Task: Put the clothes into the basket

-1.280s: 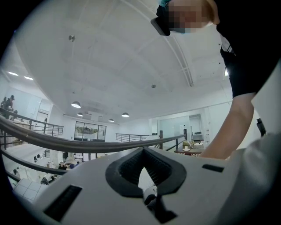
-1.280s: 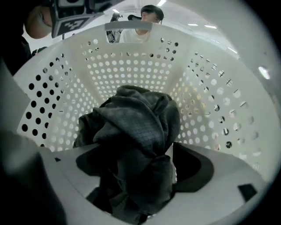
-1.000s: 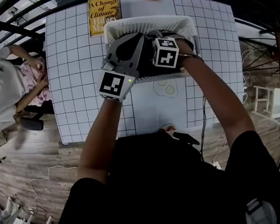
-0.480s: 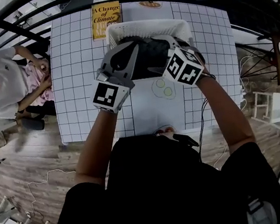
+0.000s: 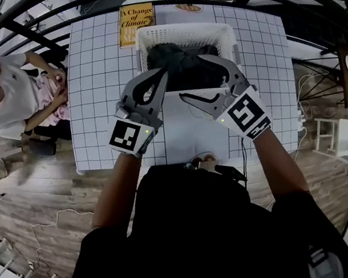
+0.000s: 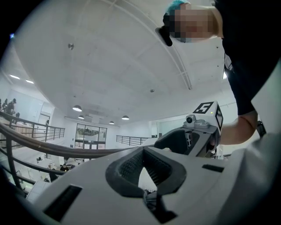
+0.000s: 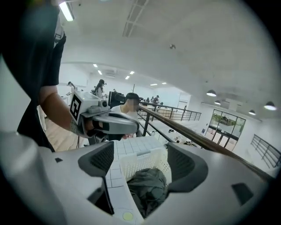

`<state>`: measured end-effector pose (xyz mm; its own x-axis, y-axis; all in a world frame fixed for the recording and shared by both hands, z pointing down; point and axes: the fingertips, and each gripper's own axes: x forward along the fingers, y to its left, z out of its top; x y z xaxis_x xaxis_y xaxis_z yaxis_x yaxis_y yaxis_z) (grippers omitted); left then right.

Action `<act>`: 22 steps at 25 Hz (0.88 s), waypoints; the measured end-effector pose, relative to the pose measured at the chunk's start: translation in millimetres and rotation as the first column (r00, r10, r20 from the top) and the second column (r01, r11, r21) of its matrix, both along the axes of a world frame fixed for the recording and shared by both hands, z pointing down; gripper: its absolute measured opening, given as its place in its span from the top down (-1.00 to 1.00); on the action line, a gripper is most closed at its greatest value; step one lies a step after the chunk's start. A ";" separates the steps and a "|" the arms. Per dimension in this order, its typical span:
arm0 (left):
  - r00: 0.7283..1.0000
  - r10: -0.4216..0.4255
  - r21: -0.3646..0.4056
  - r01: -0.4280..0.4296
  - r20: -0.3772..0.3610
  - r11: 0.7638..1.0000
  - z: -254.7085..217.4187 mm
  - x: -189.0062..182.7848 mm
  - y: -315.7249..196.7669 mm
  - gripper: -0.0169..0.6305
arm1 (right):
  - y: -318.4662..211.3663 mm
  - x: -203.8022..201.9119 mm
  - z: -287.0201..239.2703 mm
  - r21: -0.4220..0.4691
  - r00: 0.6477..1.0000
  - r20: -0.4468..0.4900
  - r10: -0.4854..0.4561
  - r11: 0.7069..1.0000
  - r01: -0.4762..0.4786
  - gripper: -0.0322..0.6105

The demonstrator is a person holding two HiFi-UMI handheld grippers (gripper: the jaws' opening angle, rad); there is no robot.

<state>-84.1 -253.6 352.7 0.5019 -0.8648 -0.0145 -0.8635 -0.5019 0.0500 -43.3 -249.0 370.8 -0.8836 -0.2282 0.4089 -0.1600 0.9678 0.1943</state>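
Observation:
The white basket [image 5: 182, 30] stands at the far middle of the gridded table [image 5: 100, 114], with dark clothes [image 5: 182, 67] heaped inside. Both grippers hover over its near side, clear of the clothes. My left gripper [image 5: 161, 72] is shut, its tips meeting on nothing [image 6: 144, 158]. My right gripper [image 5: 194, 77] is open; its jaws have just been closing slightly, with nothing between them. The right gripper view looks between those jaws [image 7: 142, 160] at the basket [image 7: 141, 163] and clothes [image 7: 149, 189], with the left gripper [image 7: 131, 125] alongside.
A yellow book [image 5: 134, 16] lies behind the basket at the table's far edge, next to a small dish [image 5: 190, 7]. A person [image 5: 11, 96] sits at the table's left side. Dark railing bars [image 5: 41, 18] arc overhead. A cable [image 5: 247, 149] hangs off the near right.
Both grippers have drawn back from the basket toward me and risen. The right gripper came furthest, up off the clothes, which now lie uncovered in the basket.

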 end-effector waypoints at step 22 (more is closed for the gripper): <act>0.987 0.153 -0.009 -0.153 -0.043 0.988 -26.6 71.4 121.9 0.94 | 117.5 60.8 -49.8 -0.146 0.846 0.484 0.223 0.974 -0.174 0.85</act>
